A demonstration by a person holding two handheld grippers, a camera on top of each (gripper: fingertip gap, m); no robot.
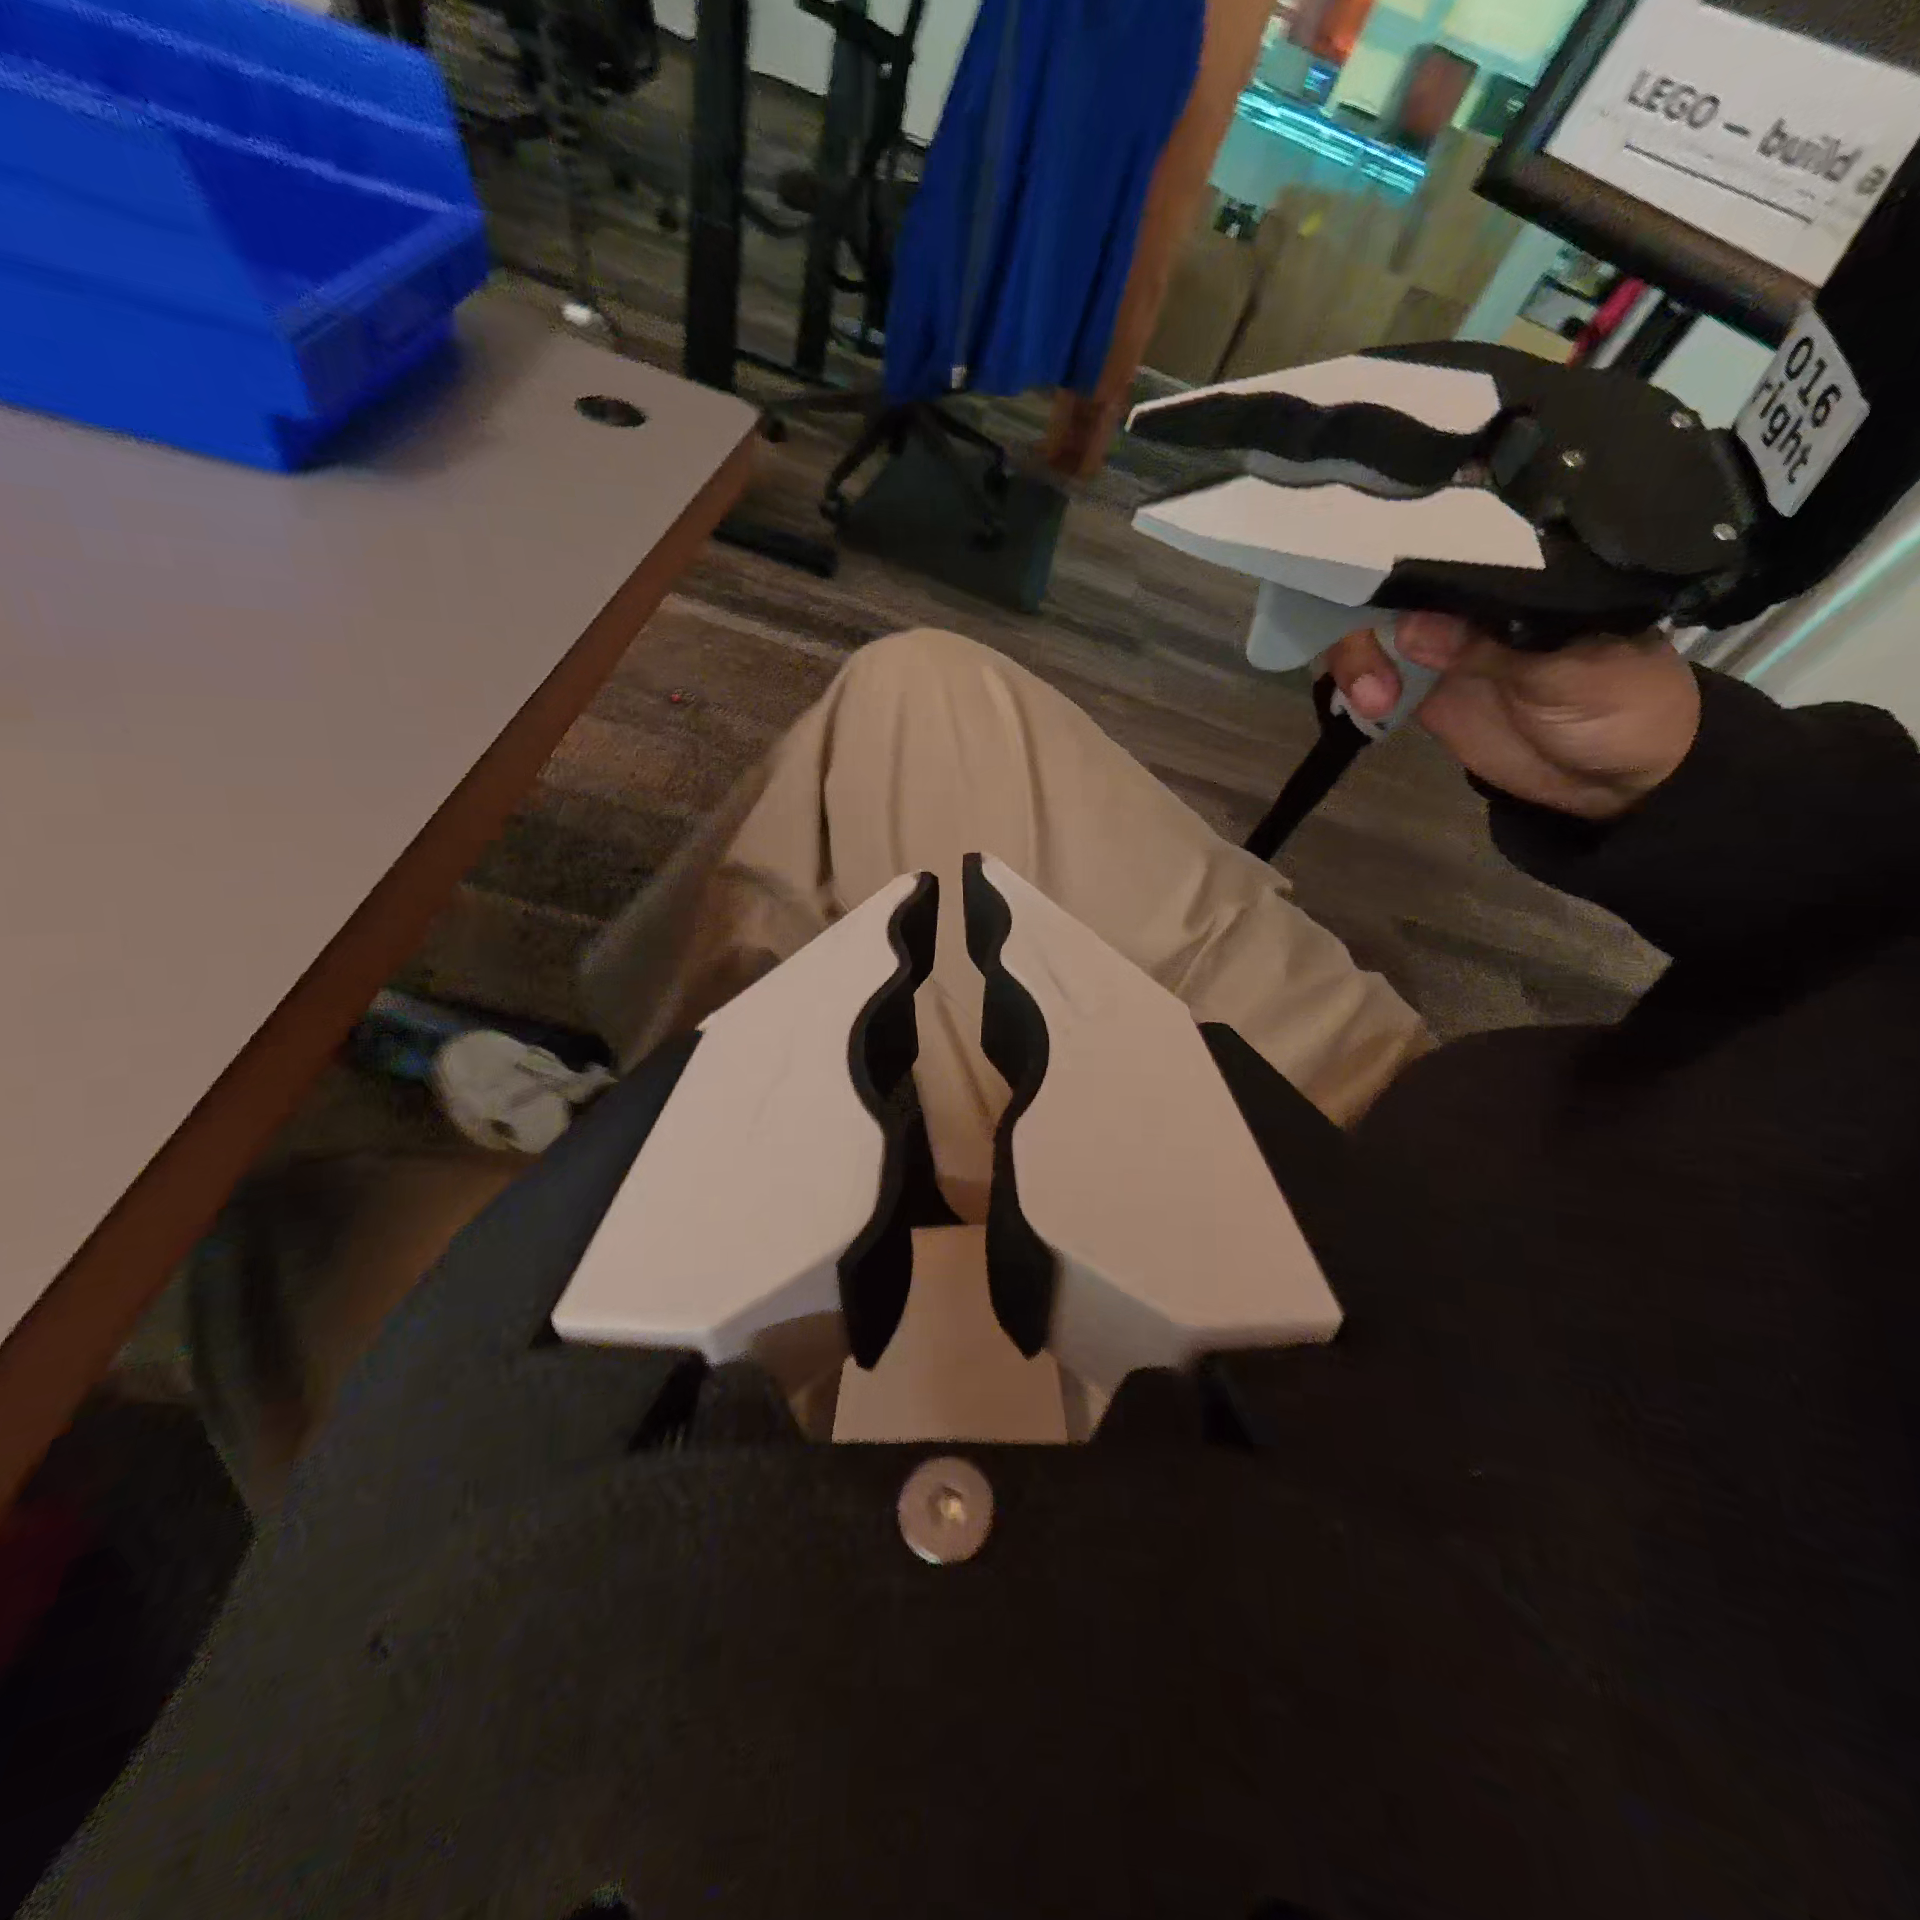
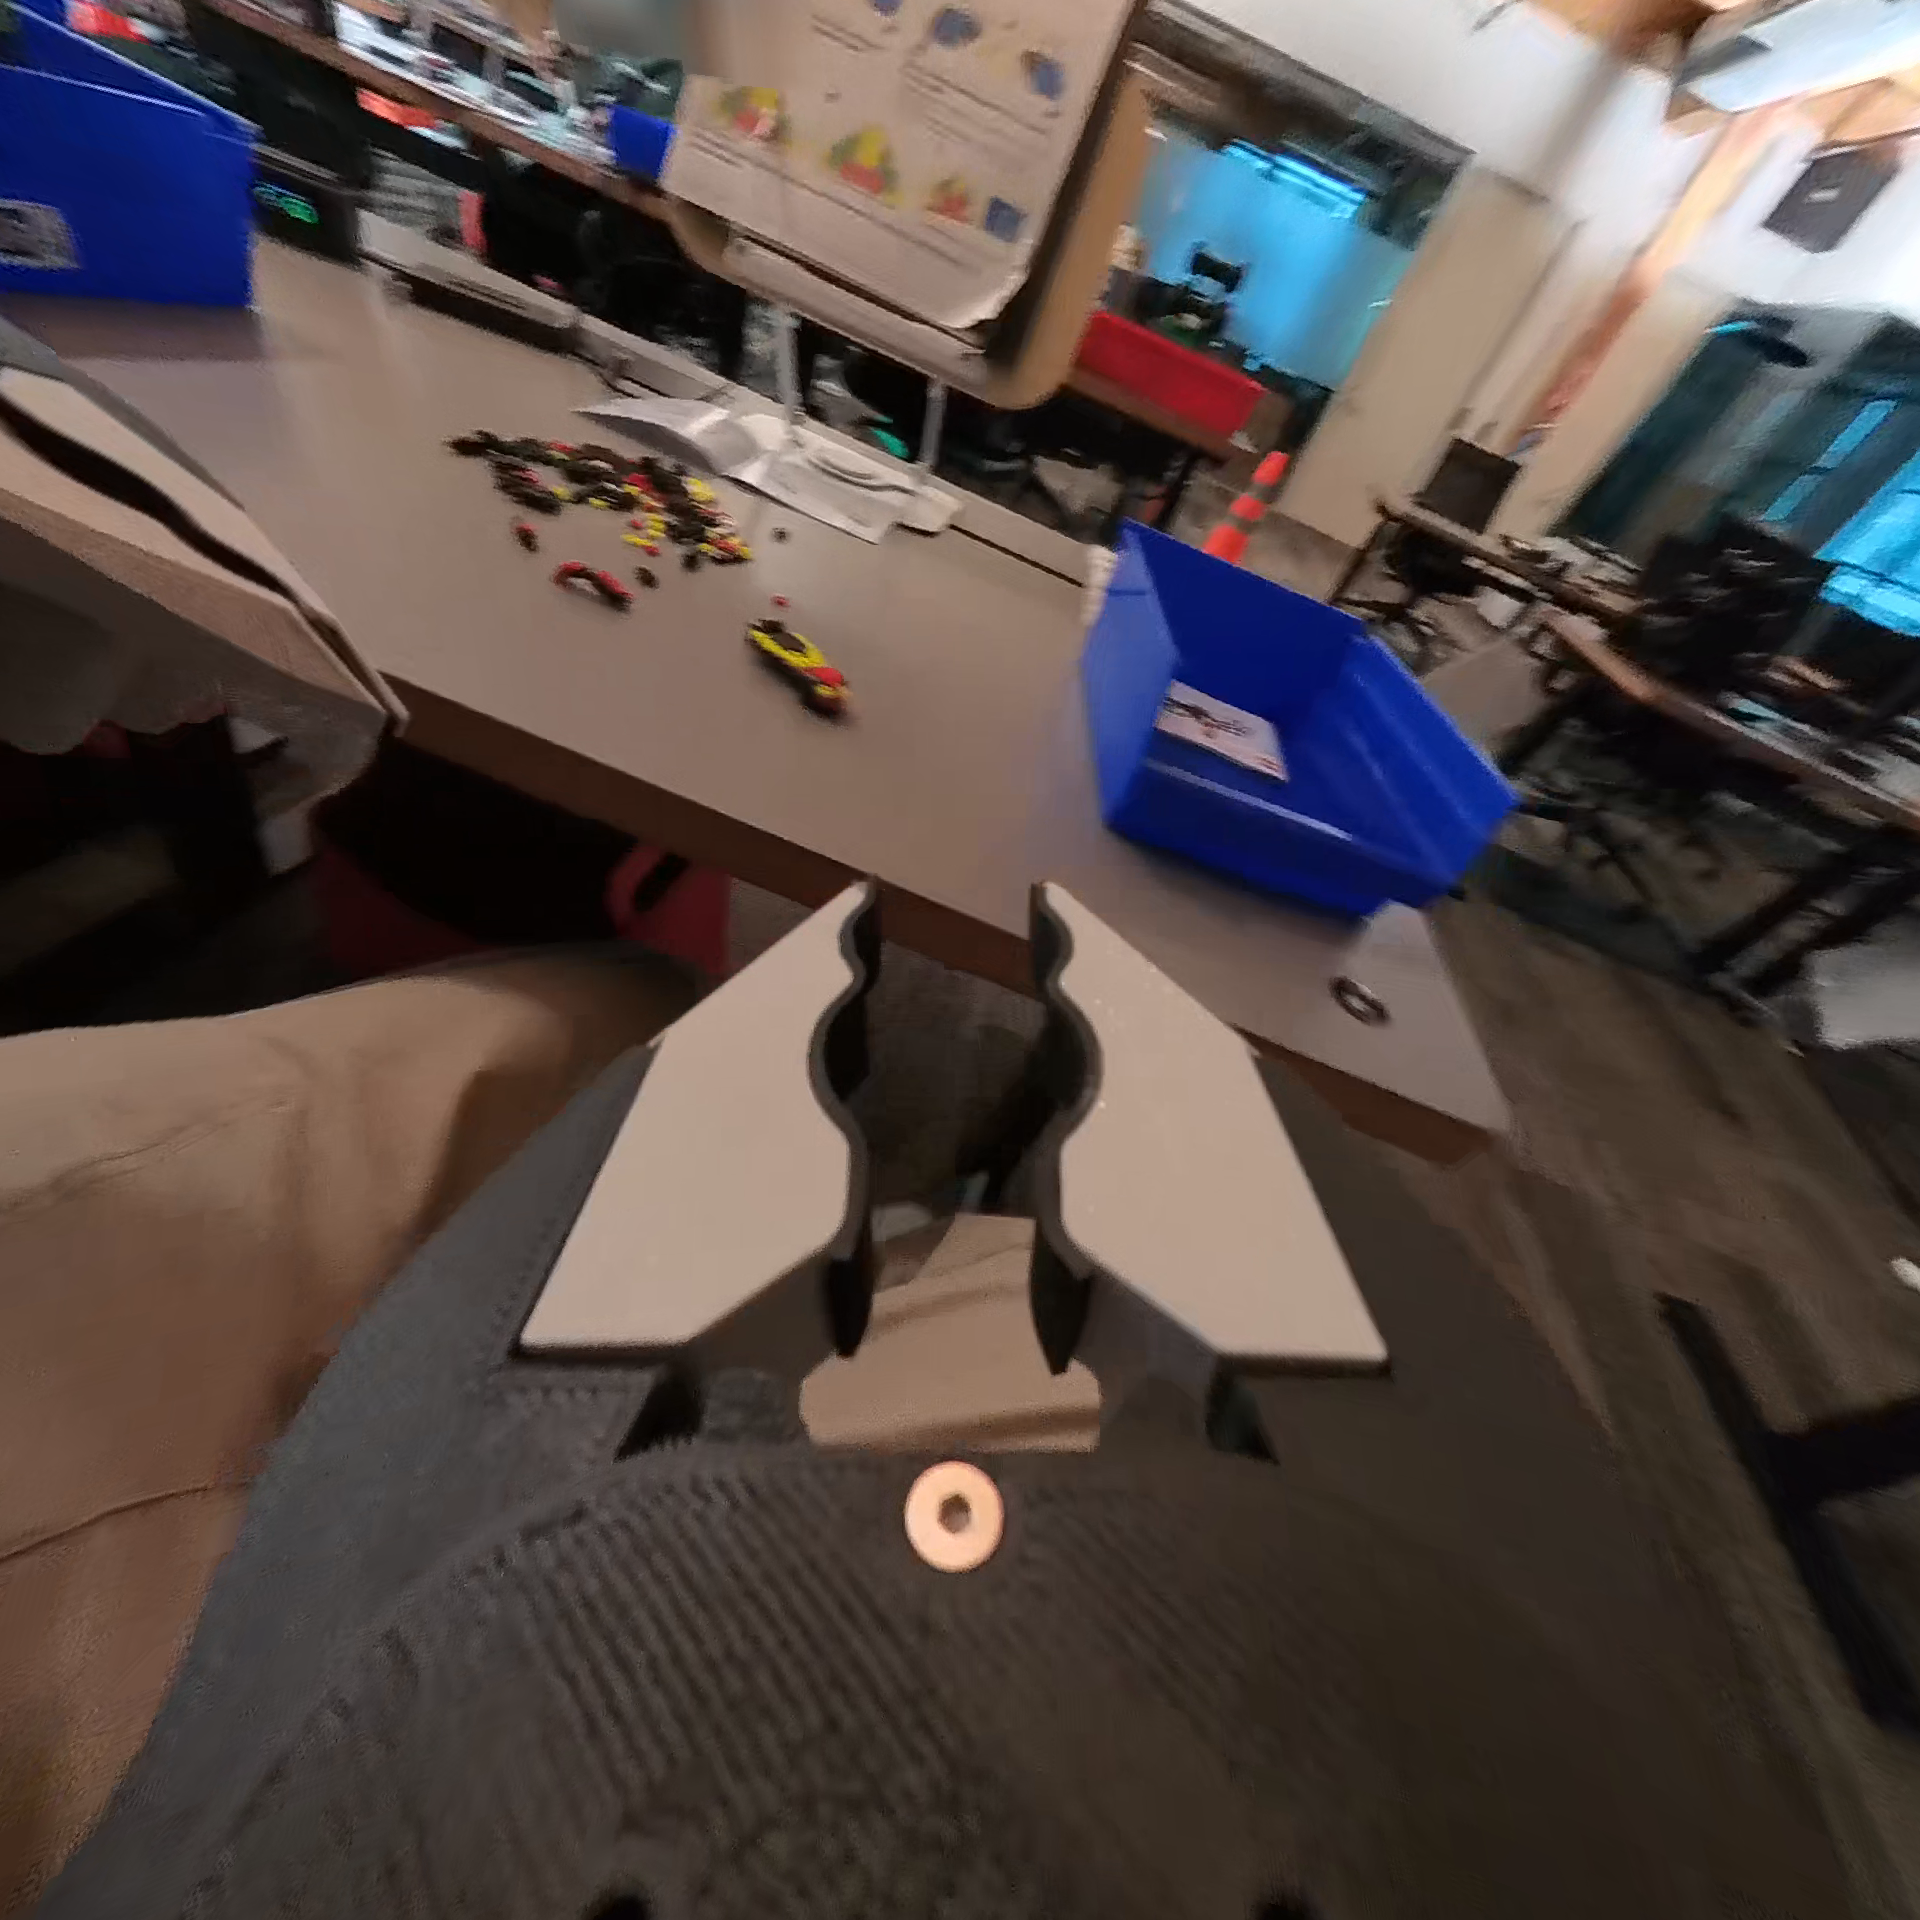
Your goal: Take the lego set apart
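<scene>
A small yellow, red and black lego car (image 2: 800, 665) sits on the grey table (image 2: 644, 748), near its front edge. A scatter of loose black, red and yellow pieces (image 2: 613, 499) lies behind it. My right gripper (image 2: 954, 904) is open and empty, held below and in front of the table edge, well short of the car. It also shows from the side in the left wrist view (image 1: 1135, 473), held in a hand (image 1: 1538, 717). My left gripper (image 1: 951, 873) is nearly shut with a thin gap and holds nothing. It hangs over a leg in beige trousers (image 1: 987, 748), beside the table (image 1: 260, 675).
A blue bin (image 2: 1340, 831) with a card inside stands at the table's right corner, also seen in the left wrist view (image 1: 208, 239). Another blue bin (image 2: 125, 197) stands far left. Papers (image 2: 769, 447) lie behind the pieces. Chairs and desks fill the room behind. Across from one pair of fingers to the other is roughly 15 cm.
</scene>
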